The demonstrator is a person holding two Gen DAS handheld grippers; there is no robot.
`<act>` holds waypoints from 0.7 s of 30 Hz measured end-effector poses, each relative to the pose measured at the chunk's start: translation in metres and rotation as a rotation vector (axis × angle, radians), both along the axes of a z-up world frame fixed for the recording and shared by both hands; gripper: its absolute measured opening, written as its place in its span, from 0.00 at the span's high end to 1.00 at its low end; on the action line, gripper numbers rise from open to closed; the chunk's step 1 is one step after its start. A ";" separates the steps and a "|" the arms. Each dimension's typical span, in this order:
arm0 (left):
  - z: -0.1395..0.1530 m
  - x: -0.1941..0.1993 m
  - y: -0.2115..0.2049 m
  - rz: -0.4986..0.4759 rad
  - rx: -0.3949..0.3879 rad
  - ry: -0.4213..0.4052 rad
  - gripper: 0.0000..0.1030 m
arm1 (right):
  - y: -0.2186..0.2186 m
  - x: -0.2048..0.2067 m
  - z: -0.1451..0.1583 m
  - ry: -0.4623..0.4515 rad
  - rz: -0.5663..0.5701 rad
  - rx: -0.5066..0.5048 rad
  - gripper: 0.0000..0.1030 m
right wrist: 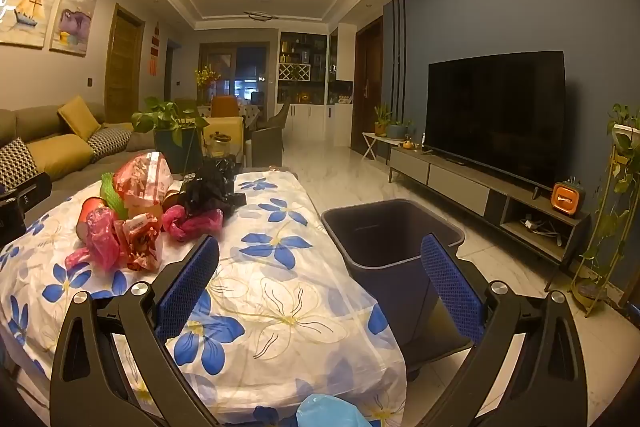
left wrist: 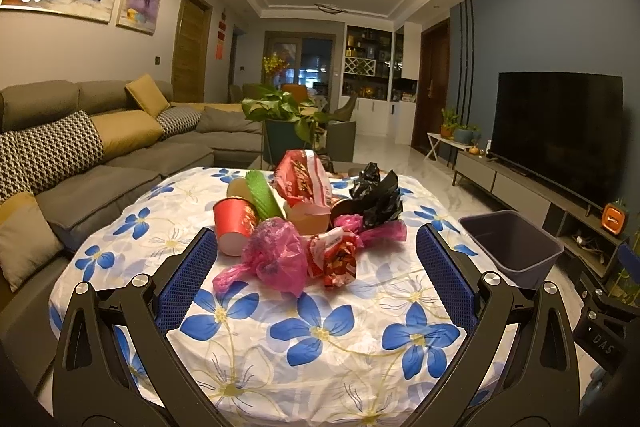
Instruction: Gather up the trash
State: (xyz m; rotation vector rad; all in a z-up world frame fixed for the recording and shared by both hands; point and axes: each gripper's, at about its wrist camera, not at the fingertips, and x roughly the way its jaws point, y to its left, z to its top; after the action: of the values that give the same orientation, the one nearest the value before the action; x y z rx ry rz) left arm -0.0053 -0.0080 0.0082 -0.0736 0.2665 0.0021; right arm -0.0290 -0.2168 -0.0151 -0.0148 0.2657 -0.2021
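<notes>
hovering above a table (left wrist: 280, 367) draped in a white cloth with blue flowers, the left gripper (left wrist: 316, 259) has its blue-padded fingers spread wide with nothing between them. just beyond it lies the trash heap: a red paper cup (left wrist: 232, 223) on its side with gold print too blurred to read, a crumpled pink plastic bag (left wrist: 276, 259), a red-and-white snack wrapper (left wrist: 334, 261) whose lettering is illegible, a green mesh sleeve (left wrist: 262, 197), a larger red printed bag (left wrist: 302, 181) and a black plastic bag (left wrist: 378, 197). the right gripper (right wrist: 320, 267) is likewise wide open and empty, over the table's right edge. a dark bin (right wrist: 384, 239) stands on the floor beside the table. "das" shows on a black part (left wrist: 602, 339) at the left view's right edge.
</notes>
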 end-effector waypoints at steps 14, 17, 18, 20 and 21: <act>-0.002 0.003 -0.002 -0.003 0.000 0.003 0.05 | 0.000 -0.001 0.000 -0.002 -0.001 -0.001 0.05; -0.002 0.004 -0.002 -0.003 0.001 0.003 0.05 | 0.000 0.001 0.002 -0.002 -0.005 -0.004 0.05; -0.002 0.004 -0.002 -0.002 0.000 0.003 0.05 | -0.001 0.002 0.002 -0.002 -0.007 -0.004 0.05; -0.002 0.005 -0.003 -0.004 -0.001 0.005 0.05 | -0.001 0.002 0.003 -0.003 -0.009 -0.004 0.05; -0.002 0.005 -0.003 -0.005 -0.002 0.006 0.05 | -0.001 0.002 0.003 -0.004 -0.010 -0.004 0.05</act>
State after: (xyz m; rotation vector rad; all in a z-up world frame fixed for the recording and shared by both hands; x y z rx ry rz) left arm -0.0003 -0.0112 0.0060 -0.0748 0.2722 -0.0025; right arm -0.0270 -0.2183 -0.0123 -0.0167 0.2616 -0.2125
